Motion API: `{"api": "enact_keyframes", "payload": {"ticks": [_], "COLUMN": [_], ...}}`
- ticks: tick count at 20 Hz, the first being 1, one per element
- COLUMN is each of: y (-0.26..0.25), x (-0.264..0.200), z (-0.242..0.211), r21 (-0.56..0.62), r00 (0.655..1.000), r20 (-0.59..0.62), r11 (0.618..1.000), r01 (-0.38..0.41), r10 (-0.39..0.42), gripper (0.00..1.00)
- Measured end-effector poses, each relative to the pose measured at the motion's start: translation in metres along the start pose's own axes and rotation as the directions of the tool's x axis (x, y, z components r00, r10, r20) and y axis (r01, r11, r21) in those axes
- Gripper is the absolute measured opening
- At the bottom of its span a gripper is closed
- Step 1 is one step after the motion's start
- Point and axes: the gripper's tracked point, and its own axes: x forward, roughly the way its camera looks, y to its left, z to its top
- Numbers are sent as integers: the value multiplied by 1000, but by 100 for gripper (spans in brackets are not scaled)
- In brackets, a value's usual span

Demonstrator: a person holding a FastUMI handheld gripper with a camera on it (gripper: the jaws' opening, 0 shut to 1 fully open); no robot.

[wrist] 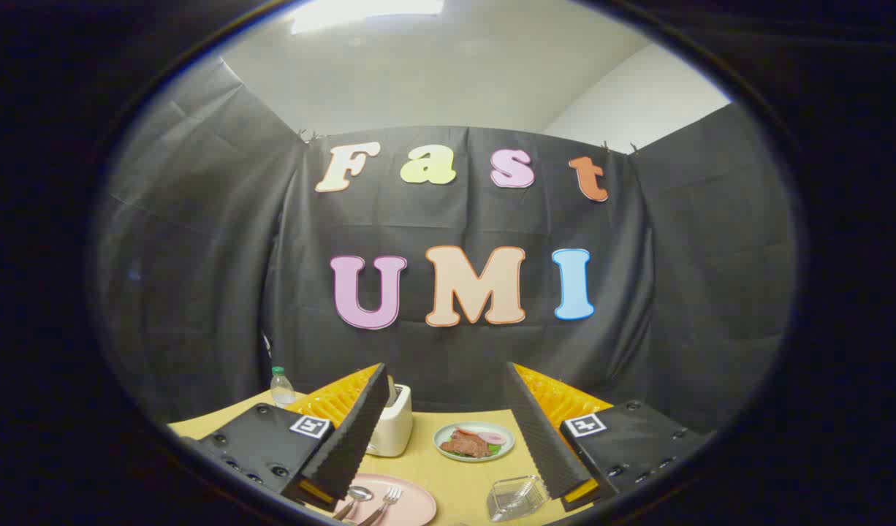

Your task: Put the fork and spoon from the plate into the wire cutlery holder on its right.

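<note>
1. The fork (386, 501) and the spoon (355, 497) both lie side by side on the pink plate (413, 507), the spoon to the left of the fork, with their handles running off toward the near edge of the worktop (462, 478).
2. The wire cutlery holder (517, 497) stands to the right of that plate, apart from it, with a strip of bare worktop between them. It looks see-through and I can make out nothing standing in it, though it is small and hard to read.
3. The hand-held gripper (448, 431) hangs above the near part of the worktop with its two fingers spread wide; nothing is between them and nothing is touched. The plate sits just under and inside the left finger, and the holder just inside the right one.
4. Beyond the fingers there is a small white toaster-like appliance (392, 427), partly hidden behind the left finger, a pale green plate of food (473, 440) in the middle, and a clear bottle (282, 387) farther back on the left.
5. As I judge it, none of the task is done yet: both pieces of cutlery are unmoved on the plate. Two pick-and-drop trips remain, one for each piece, and the gripper would need to tip down toward the plate first.
</note>
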Motion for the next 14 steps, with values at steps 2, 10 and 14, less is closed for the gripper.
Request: {"api": "enact_keyframes", "payload": {"ticks": [2,10,14], "y": [1,6,10], "x": [2,7,7], "z": [-2,-9,-10], "r21": [-5,1,5], "r00": [1000,999,999], "r20": [-6,-26,-27], "r11": [1000,999,999], "r01": [-10,-36,-45], "r10": [10,36,45], "gripper": [100,100,100]}}
